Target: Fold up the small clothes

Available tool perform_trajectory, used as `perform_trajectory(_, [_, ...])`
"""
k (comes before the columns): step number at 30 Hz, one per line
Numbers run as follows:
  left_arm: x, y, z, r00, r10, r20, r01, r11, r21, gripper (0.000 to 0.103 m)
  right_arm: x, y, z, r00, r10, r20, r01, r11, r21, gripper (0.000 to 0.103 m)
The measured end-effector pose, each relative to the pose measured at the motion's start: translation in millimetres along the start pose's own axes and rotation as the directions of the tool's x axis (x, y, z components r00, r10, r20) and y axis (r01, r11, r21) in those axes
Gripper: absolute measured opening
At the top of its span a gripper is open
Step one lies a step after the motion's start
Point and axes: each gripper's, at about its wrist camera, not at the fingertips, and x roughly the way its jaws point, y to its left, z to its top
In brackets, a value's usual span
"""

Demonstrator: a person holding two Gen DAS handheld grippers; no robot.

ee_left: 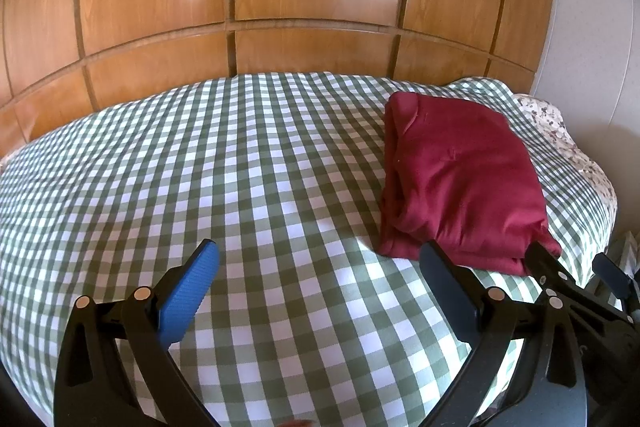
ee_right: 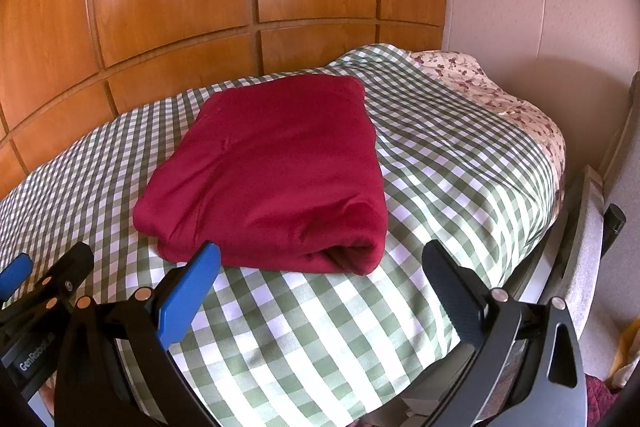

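Folded red garment [ee_right: 272, 171] lies just ahead of right gripper [ee_right: 320, 279] — both grippers spread, empty; left gripper [ee_left: 320, 267] beside it.

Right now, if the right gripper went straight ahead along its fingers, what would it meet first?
Most likely the folded red garment. The right gripper is open just short of its near edge, over the checked bedspread. Depth is unclear, so it might brush the bedspread first.

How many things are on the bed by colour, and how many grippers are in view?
Dark red: 1, the folded garment
Green and white check: 1, the bedspread
Floral: 1, the cover at the bed's far right corner
Grippers: 2, left gripper and right gripper, both open and holding nothing
Total: 5
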Motion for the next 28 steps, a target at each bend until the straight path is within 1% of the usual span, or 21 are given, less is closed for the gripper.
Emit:
perform_trajectory(14, [0, -1, -2, 1.0, -0.001, -0.005, 0.001, 1.0, 0.015, 0.099, 2, 0, -1, 1.0, 0.002, -0.006, -0.002, 1.0, 0.003, 0.101])
perform_trajectory(18, [-2, -2, -3, 1.0, -0.002, 0.011, 0.002, 1.0, 0.029, 0.099, 2, -1, -1, 1.0, 0.003, -0.005, -0.003, 1.0, 0.004, 0.101])
perform_trajectory(23, [6, 0, -3, 1.0, -0.006, -0.027, 0.006, 1.0, 0.013, 0.099, 2, -7, 4, 1.0, 0.02, 0.005, -0.02, 1.0, 0.022, 0.101])
perform_trajectory(25, [12, 4, -5, 0.998, -0.008, -0.056, 0.008, 1.0, -0.002, 0.099, 2, -16, 13, 0.999, 0.037, 0.024, -0.038, 0.998, 0.05, 0.101])
perform_trajectory(27, [20, 8, -6, 0.997, -0.011, -0.082, 0.01, 1.0, -0.013, 0.099, 6, -29, 27, 0.999, 0.036, 0.041, -0.039, 0.997, 0.074, 0.101])
perform_trajectory(28, [22, 10, -7, 0.996, -0.016, -0.092, 0.015, 1.0, -0.018, 0.099, 6, -29, 27, 0.999, 0.036, 0.041, -0.039, 0.997, 0.074, 0.101])
